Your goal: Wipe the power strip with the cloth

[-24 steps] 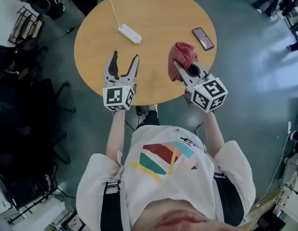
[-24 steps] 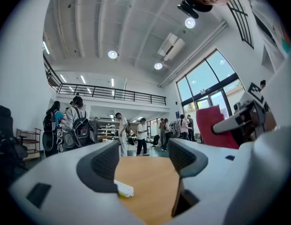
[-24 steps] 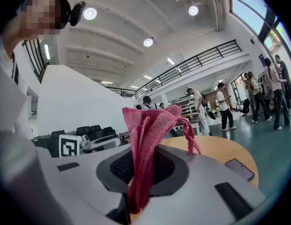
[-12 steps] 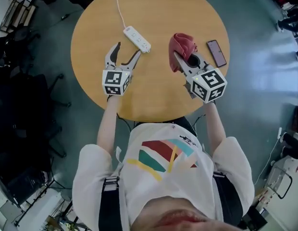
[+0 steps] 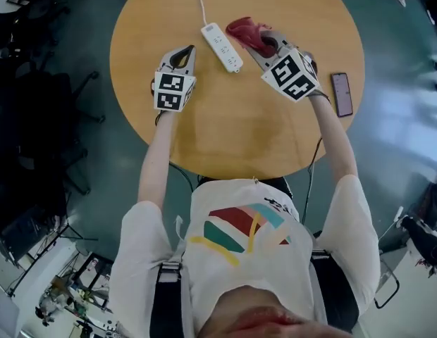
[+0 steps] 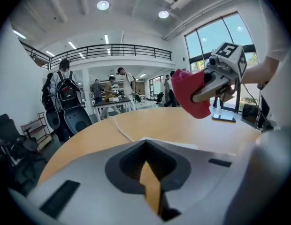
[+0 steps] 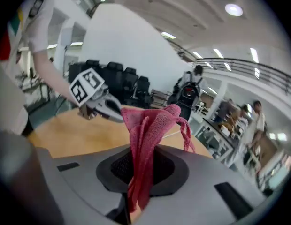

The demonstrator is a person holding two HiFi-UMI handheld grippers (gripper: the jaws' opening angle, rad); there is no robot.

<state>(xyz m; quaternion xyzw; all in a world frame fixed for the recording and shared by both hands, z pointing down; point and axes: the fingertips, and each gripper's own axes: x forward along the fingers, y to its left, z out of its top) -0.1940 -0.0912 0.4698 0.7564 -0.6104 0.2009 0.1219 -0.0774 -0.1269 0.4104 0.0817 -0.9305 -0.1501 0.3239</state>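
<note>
Tabletop of round, smooth, light wood (image 5: 239,132) fills the head view more than a second ago, because the person has leaned forward and both arms have reached over it. The left gripper (image 5: 185,53), which stood wide open then, is now closing right together with nothing between its jaws, just left of the strip. The right gripper (image 5: 264,46) has travelled from the near edge to the far side and stays clenched on the cloth.

The power strip (image 5: 222,47), a long white hard plastic bar with a thin white cord, lies between the two grippers. The cloth (image 5: 245,32), red, soft and crumpled, now hangs just beside the strip's far end, so wiping seems ready to begin. A flat dark phone (image 5: 341,94) lies well apart.
</note>
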